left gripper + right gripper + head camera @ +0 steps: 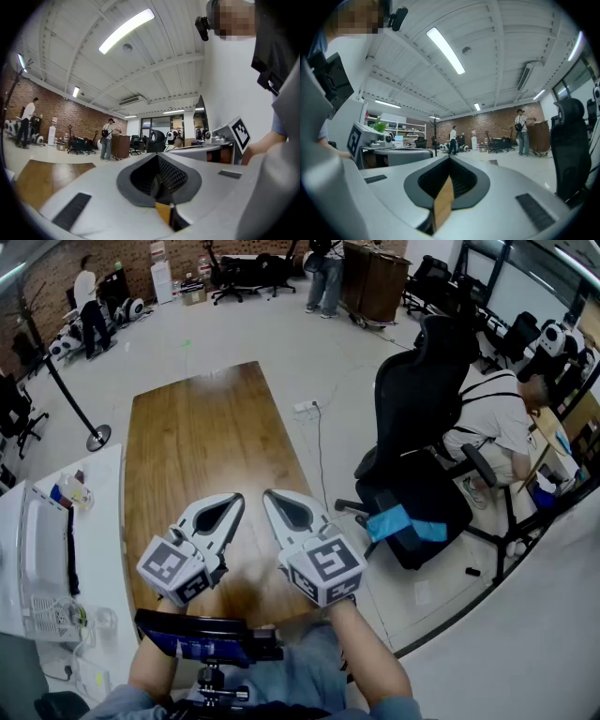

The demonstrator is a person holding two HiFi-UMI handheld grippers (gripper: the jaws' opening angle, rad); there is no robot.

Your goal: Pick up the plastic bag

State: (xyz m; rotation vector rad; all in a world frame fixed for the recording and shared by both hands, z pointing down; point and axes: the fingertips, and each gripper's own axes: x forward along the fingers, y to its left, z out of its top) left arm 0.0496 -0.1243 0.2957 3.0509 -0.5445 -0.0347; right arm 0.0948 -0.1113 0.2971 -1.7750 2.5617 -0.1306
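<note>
Two grippers are hovering side by side above the near end of the wooden bench [202, 427], tips pointing away from the person and leaning slightly toward each other. The left hand-held gripper [234, 499] is showing its jaws pressed together with nothing between them, and the right hand-held gripper [271, 495] is looking the same: closed and empty. The plastic bag is not showing up anywhere on the bench, which is lying bare ahead of both tips, so its direction and long axis cannot be told. Two candidates are sitting off the bench, neither one certain. A small clear packet-like thing [73, 493] is lying on the white table [105, 531] to the left, nearer the left gripper. A blue sheet-like thing [403, 521] is lying on the seat of the black office chair [417, 399] to the right, nearer the right gripper. Judging from this, both sets of jaws are needing to open before any grab. Nothing is blocking the bench itself. The chair's armrest and back are crowding the right-side reach, a cable [320, 460] is trailing on the floor between bench and chair, and a seated person [497, 423] is working just beyond.
</note>
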